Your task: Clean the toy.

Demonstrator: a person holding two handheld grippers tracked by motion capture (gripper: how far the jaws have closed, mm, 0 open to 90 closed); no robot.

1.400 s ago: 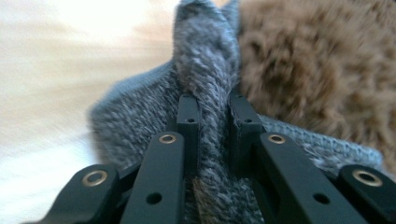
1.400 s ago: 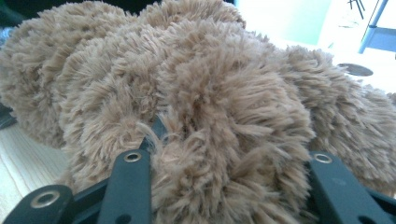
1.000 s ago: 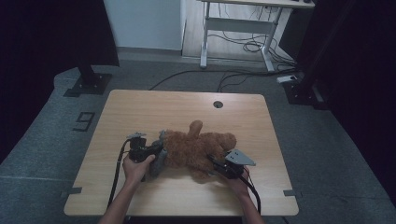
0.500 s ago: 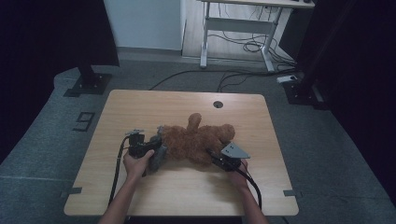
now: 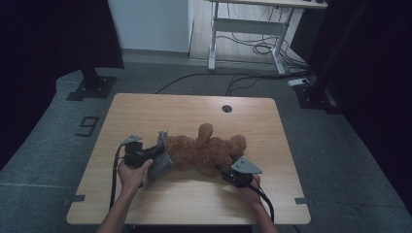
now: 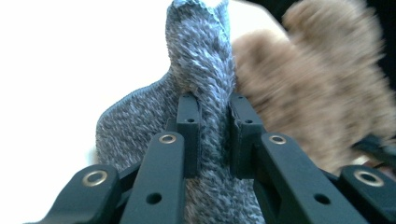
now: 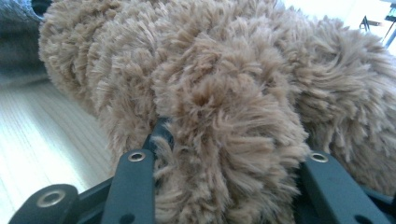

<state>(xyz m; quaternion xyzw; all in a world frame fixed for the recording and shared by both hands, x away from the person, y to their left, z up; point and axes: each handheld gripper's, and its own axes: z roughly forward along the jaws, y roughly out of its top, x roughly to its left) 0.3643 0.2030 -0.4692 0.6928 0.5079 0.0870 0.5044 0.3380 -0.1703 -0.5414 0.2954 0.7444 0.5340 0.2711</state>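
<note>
Brown plush bear lies on side, mid-tabletop, grey knit garment at one end. Left gripper pinching fold of knit; right gripper clamped around furry limb. Both likely light, soft, compressible; thin fabric may slip, so grip bunched folds. Bear's face and garment's shape hard to make out.

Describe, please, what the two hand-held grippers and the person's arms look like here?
Both grippers are black. The left gripper has flat, bolted jaw links with brass-ringed holes and a black cable trailing back. The right gripper carries a grey three-cornered plate on top and trails its own black cable. The forearms are bare, no sleeves showing.
</note>
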